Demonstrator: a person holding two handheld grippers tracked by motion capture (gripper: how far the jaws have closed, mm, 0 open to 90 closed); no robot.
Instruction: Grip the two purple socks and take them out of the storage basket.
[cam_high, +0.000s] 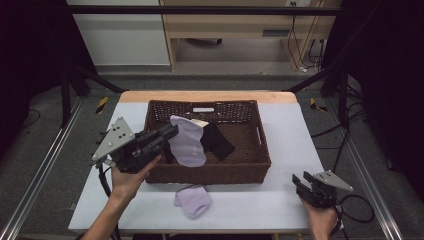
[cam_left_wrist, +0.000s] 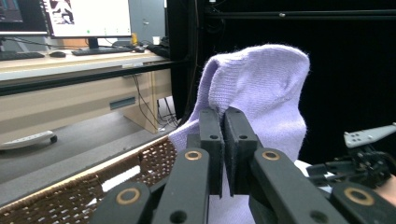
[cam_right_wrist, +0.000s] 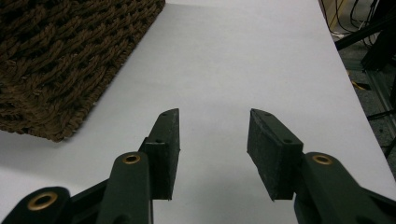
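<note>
My left gripper (cam_high: 172, 132) is shut on a lilac sock (cam_high: 187, 145), which hangs over the left half of the brown wicker basket (cam_high: 260, 145). In the left gripper view the sock (cam_left_wrist: 261, 88) rises above the closed jaws of the gripper (cam_left_wrist: 223, 116). A second lilac sock (cam_high: 193, 200) lies crumpled on the white table in front of the basket. Black (cam_high: 217, 141) and white (cam_high: 199, 123) socks lie inside the basket. My right gripper (cam_high: 299, 181) rests open at the table's front right; in its own view the gripper (cam_right_wrist: 212, 119) holds nothing.
The white table top (cam_high: 285, 200) has bare room to the right of the basket, whose corner (cam_right_wrist: 70, 56) appears in the right gripper view. Black frame bars and cables stand beside the table. A desk with monitors (cam_left_wrist: 84, 18) is behind.
</note>
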